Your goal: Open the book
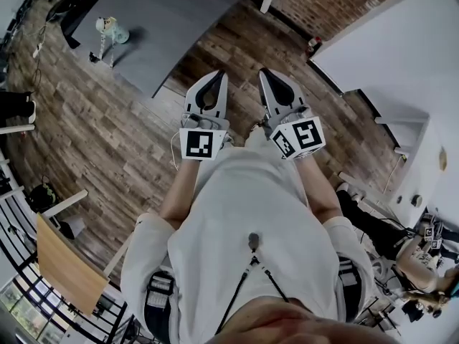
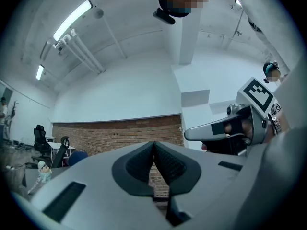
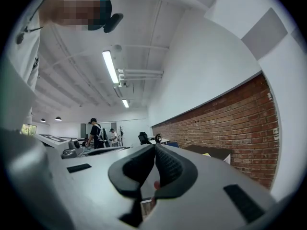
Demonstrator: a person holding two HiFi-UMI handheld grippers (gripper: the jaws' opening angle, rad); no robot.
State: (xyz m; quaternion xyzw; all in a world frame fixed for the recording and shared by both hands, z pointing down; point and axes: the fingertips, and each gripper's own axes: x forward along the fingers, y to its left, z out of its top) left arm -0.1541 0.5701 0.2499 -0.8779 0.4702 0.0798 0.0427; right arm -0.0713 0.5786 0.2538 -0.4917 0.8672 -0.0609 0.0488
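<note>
The person holds both grippers out in front of the chest, side by side and close to each other. The left gripper (image 1: 215, 74) points away from the body, and its two jaws are pressed together at the tips. The right gripper (image 1: 266, 71) points the same way, and its jaws are closed tight too. Each one has a marker cube at the back: the left cube (image 1: 201, 143) and the right cube (image 1: 300, 136). The bare left forearm (image 1: 179, 192) and right forearm (image 1: 323, 192) reach forward, with the elbows bent and out to the sides.
</note>
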